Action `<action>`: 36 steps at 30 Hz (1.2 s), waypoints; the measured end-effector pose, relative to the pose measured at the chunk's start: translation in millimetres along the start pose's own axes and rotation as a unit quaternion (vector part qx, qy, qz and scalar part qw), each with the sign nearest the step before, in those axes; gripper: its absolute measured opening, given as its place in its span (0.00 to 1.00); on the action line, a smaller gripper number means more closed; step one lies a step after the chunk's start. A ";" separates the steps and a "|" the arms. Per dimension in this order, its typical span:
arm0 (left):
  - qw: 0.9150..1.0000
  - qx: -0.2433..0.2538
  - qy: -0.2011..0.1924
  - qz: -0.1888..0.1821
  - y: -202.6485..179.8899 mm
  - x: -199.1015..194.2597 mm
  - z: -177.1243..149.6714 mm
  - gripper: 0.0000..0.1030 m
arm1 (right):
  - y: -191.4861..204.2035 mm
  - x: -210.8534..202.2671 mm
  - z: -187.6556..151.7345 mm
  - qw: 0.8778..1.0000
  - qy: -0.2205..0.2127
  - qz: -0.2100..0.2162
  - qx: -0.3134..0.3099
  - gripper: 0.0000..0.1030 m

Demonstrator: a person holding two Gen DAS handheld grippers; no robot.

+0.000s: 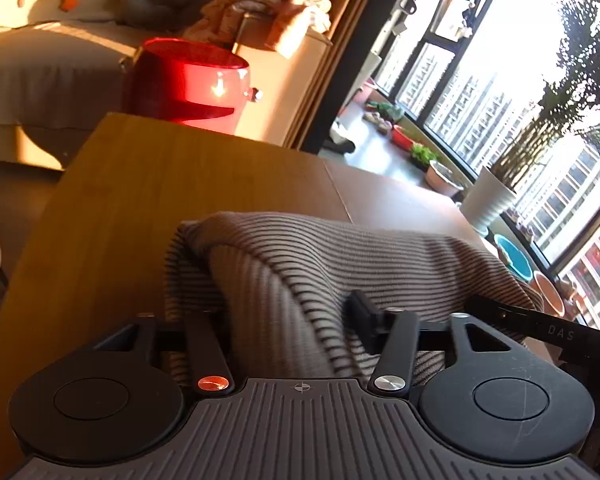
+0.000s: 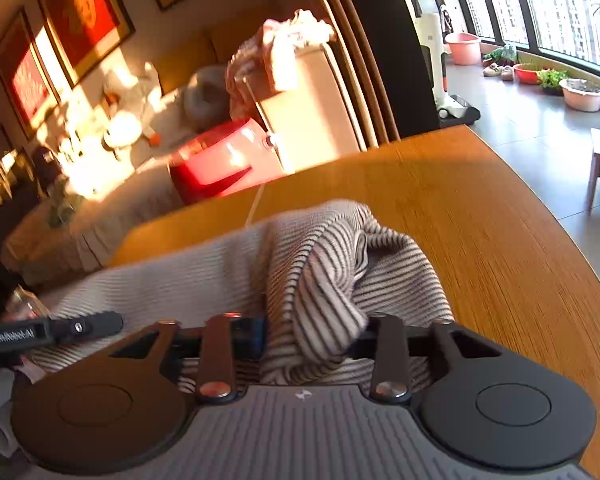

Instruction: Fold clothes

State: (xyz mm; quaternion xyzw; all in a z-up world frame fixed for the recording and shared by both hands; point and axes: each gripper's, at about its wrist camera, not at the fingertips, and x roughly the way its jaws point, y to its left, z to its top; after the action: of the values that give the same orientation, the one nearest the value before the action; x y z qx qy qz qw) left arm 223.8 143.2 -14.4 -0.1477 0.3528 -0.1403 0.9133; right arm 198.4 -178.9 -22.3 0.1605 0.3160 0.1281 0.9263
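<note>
Left wrist view: left gripper (image 1: pixel 288 320) clamped on a bunched fold of the striped garment (image 1: pixel 340 256), cloth pinched between the two black fingers and spilling back over the gripper body. Garment heaped on the wooden table (image 1: pixel 160 184), filling the frame from centre toward 3 o'clock, stripes running across a rounded ridge. At 3 o'clock, just beyond the cloth, the tip of the other tool, black and lettered. At 11 o'clock, past the table's far edge, a red tub (image 1: pixel 188 84) glowing in sunlight, a sofa (image 1: pixel 40 64) behind it with pinkish laundry (image 1: pixel 268 12) piled on its arm. At 2 o'clock, tall windows (image 1: pixel 500 80) and a potted plant (image 1: pixel 488 200).

Right wrist view: right gripper (image 2: pixel 312 336) likewise closed on the garment (image 2: pixel 340 260), a thick twist of striped fabric gripped between the fingers, a loose hollow fold standing up at 12 o'clock of the fingertips. Rest of the cloth stretched flat toward 9 o'clock, where the left tool's black finger shows at the frame edge. Bare table (image 2: pixel 480 220) from 1 to 4 o'clock. Red tub (image 2: pixel 220 164) at 11 o'clock beyond the table, framed red pictures (image 2: pixel 84 12) on the wall at 10 o'clock, pink basins (image 2: pixel 464 48) on the floor by the windows at 1 o'clock.
</note>
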 end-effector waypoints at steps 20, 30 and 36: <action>0.998 0.035 0.042 0.025 -32.6 -66.8 -72.8 0.53 | -12.6 -71.0 -47.8 0.999 0.007 -0.004 -0.035 0.37; 0.999 0.033 0.006 -0.009 -48.4 -102.6 -52.1 0.69 | -0.5 -73.8 -17.3 0.992 -0.024 -0.061 -0.107 0.68; 0.990 0.028 0.092 -0.100 -53.8 -70.0 -66.8 0.71 | 32.8 -55.4 9.2 0.984 -0.024 -0.044 -0.170 0.46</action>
State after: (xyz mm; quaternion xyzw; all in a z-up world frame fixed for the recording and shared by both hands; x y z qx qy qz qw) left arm 120.0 107.7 0.4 -0.1434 0.4144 -0.2537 0.8622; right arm 157.1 -169.6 27.2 -0.0106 0.2743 0.1356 0.9520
